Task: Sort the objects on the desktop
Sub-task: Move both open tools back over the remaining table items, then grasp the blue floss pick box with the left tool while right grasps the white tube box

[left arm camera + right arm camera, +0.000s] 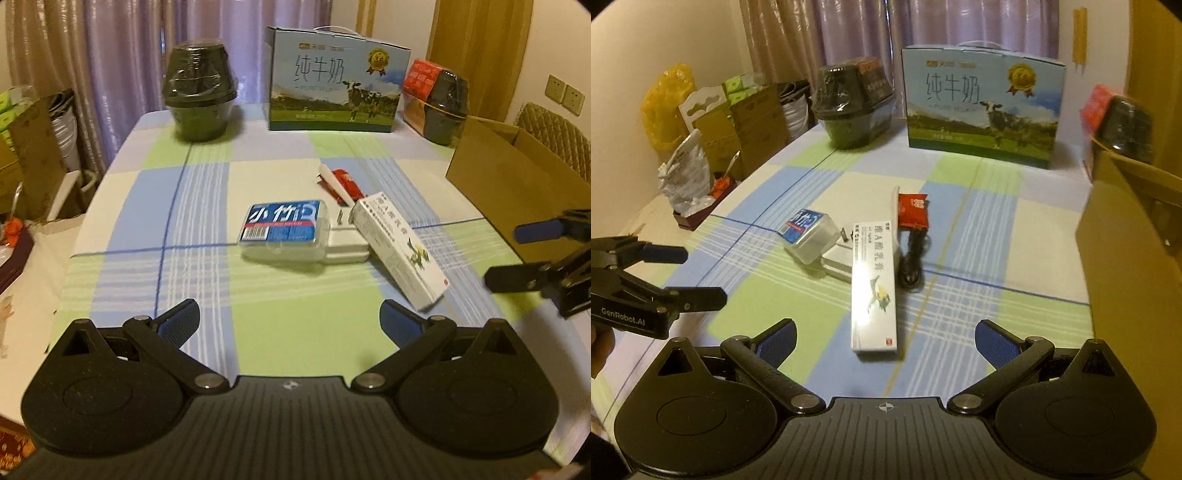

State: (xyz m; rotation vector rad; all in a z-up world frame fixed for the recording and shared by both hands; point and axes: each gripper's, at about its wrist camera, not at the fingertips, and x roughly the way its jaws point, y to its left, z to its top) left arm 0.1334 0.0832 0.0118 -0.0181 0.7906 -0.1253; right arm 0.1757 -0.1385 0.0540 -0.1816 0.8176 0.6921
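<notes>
A small heap lies mid-table: a clear plastic box with a blue label (283, 230) (807, 234), a white charger plug (347, 245) (838, 264), a long white carton (400, 251) (874, 286), a red packet (347, 182) (913, 211), a white stick (334, 182) and a coiled black cable (911, 264). My left gripper (290, 321) (698, 275) hovers open, short of the heap with nothing in it. To the right my right gripper (884, 345) (506, 254) is open too, the carton's near end lying just ahead of its fingers.
An open cardboard box (517, 184) (1126, 258) stands at the table's right edge. At the back are a milk carton case (338, 83) (982, 105) and dark wrapped bowls (199, 92) (849, 103). Boxes and bags crowd the floor at left. Checked cloth (184, 221) covers the table.
</notes>
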